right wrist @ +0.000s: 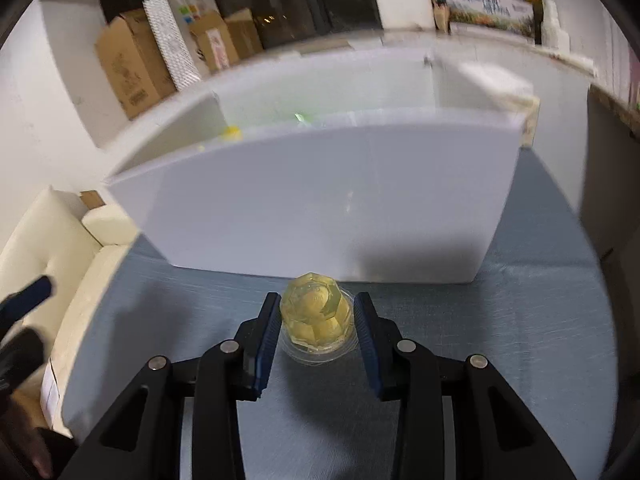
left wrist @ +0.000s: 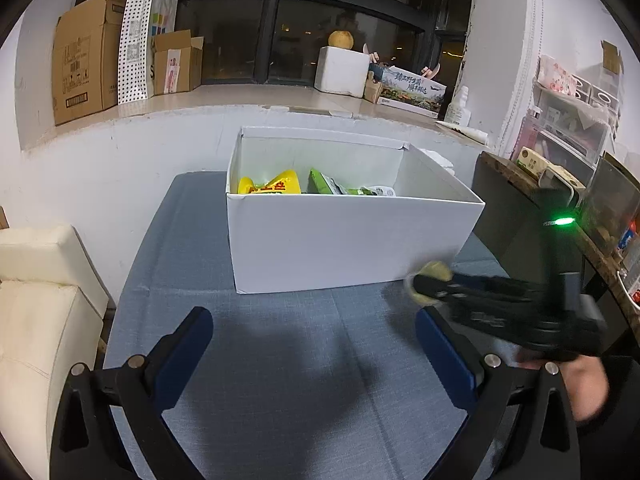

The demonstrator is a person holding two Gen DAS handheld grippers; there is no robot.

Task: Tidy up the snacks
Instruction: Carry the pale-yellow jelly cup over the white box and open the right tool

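Observation:
A white cardboard box (left wrist: pixel 344 240) stands on the blue tablecloth (left wrist: pixel 280 360) and holds a yellow snack bag (left wrist: pixel 272 186) and green packets (left wrist: pixel 332 184). My right gripper (right wrist: pixel 316 320) is shut on a clear yellow jelly cup (right wrist: pixel 316 314) and holds it just in front of the box's near wall (right wrist: pixel 320 200). In the left wrist view the right gripper (left wrist: pixel 424 284) shows blurred at the box's right front corner with the jelly cup (left wrist: pixel 434 270) in it. My left gripper (left wrist: pixel 312 344) is open and empty above the cloth in front of the box.
A cream sofa (left wrist: pixel 36 300) stands left of the table. A dark wooden desk (left wrist: pixel 520 200) with clutter is on the right. A window ledge behind holds cardboard boxes (left wrist: pixel 88 56), a paper bag (left wrist: pixel 140 40) and a foam box (left wrist: pixel 342 68).

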